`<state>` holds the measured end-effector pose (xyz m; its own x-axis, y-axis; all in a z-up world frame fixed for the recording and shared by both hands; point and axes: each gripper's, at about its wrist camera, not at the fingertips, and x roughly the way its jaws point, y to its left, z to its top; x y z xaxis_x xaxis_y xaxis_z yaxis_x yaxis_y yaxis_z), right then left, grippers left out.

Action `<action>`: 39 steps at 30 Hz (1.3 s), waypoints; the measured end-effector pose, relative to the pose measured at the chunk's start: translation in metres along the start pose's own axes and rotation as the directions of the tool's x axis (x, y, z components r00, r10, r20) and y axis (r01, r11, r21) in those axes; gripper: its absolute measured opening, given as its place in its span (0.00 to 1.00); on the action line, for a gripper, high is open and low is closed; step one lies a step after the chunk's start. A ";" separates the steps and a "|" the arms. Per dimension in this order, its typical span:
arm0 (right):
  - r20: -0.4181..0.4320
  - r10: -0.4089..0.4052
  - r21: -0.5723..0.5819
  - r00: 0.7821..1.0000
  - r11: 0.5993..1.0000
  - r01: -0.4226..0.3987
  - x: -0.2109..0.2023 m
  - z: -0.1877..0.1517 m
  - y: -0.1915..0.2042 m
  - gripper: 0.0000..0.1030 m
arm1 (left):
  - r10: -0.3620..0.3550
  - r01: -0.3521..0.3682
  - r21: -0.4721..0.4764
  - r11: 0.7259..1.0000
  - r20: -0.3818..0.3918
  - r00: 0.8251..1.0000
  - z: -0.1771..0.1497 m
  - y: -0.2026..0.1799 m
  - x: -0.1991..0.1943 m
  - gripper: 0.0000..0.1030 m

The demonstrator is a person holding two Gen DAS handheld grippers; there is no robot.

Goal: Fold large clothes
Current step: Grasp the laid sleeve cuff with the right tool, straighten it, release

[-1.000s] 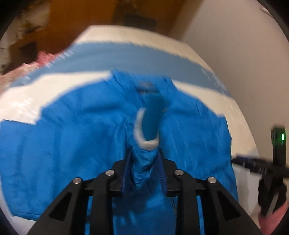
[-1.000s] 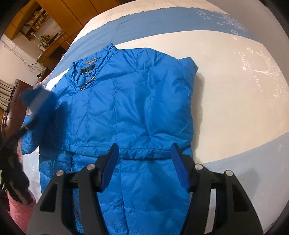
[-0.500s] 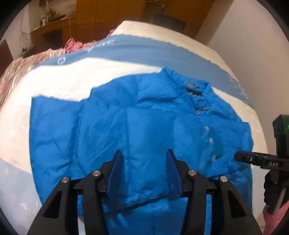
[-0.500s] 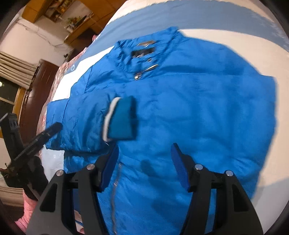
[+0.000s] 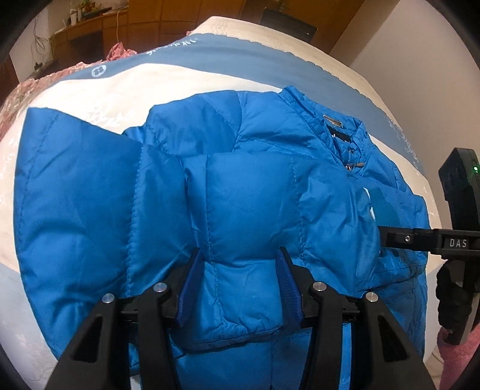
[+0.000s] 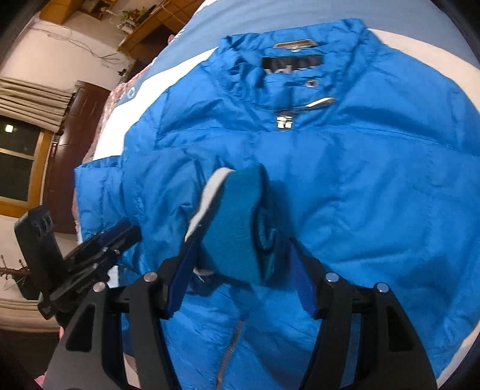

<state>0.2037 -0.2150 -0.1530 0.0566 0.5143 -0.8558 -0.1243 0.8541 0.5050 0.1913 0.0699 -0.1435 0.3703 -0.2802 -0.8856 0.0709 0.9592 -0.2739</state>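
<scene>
A bright blue puffer jacket (image 5: 240, 210) lies front up on the bed, collar (image 6: 294, 63) at the far end. One sleeve is folded across its chest, ending in a teal cuff (image 6: 234, 228) with a white edge. My right gripper (image 6: 240, 270) is open with that cuff between its fingers; the pads do not clearly press it. In the left wrist view the right gripper (image 5: 387, 238) reaches in beside the cuff (image 5: 381, 207). My left gripper (image 5: 237, 282) is open, straddling a puffy panel of the folded sleeve, and shows as the left gripper (image 6: 120, 234) at the jacket's left edge.
The bed cover (image 5: 180, 75) is white with blue-grey bands. Pink bedding (image 5: 120, 49) is bunched at its far left corner. Wooden cabinets (image 5: 180, 12) stand behind, a pale wall (image 5: 405, 45) to the right. A window (image 6: 18, 162) and a dark door (image 6: 78, 120) are left.
My left gripper let go of the sleeve cuff, which now lies across the chest, and drew back over the sleeve. My right gripper swung from the jacket's right side to the cuff.
</scene>
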 end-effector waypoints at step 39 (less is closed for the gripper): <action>0.231 -0.327 0.229 0.916 0.934 0.275 -0.134 -0.068 -0.128 0.29 | 0.070 -0.073 0.098 0.993 0.032 0.997 0.030 -0.027 -0.006 0.49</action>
<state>0.1449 -0.3980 -0.1106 0.3217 0.2097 -0.9233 0.1266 0.9569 0.2615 0.2150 0.0467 -0.1197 0.4033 -0.2109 -0.8904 0.1341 0.9762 -0.1705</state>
